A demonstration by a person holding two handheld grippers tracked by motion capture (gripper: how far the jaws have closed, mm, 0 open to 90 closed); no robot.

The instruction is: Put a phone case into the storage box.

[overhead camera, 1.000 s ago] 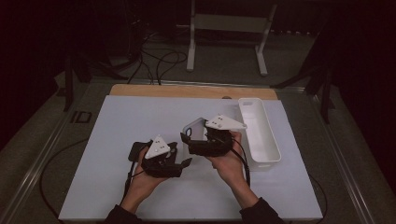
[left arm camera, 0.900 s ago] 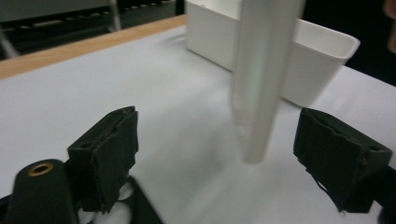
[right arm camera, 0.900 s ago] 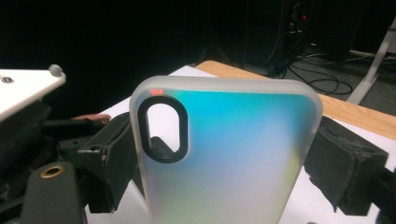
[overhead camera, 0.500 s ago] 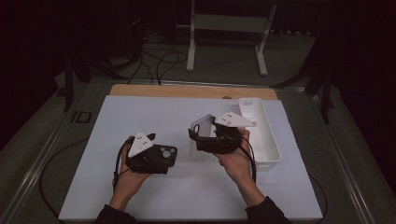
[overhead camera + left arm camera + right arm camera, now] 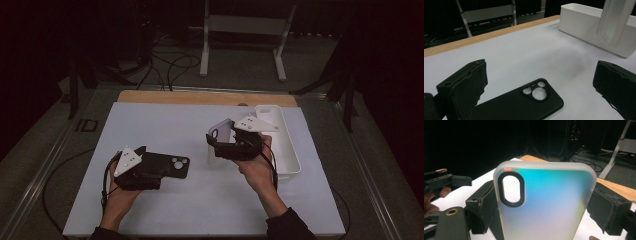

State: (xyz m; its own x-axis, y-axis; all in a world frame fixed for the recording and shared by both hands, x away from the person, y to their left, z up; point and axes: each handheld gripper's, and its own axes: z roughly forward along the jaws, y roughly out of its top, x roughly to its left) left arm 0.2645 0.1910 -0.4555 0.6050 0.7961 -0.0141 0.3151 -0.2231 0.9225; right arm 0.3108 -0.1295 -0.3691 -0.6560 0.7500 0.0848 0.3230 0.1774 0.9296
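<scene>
A black phone case (image 5: 172, 166) (image 5: 524, 103) lies flat on the white table top, camera cut-out up. My left gripper (image 5: 150, 170) (image 5: 540, 72) is just left of it; its jaws have just been opening and now stand wide on either side of the case's near end without touching it. My right gripper (image 5: 214, 142) (image 5: 544, 195) hovers at mid-table, shut on a translucent frosted phone case (image 5: 220, 132) (image 5: 549, 205) held upright with its oval camera hole at the top. That case (image 5: 614, 20) also shows in the left gripper view.
A long white tray (image 5: 287, 150) (image 5: 584, 22) stands on the table's right side, just behind my right hand. A wooden strip (image 5: 200, 97) runs along the far edge. Cables and a metal stand (image 5: 245, 30) are on the floor beyond.
My left gripper has pulled away to the left from the right gripper and opened, leaving the black case lying on the table. The right gripper shifted slightly right, still holding its case.
</scene>
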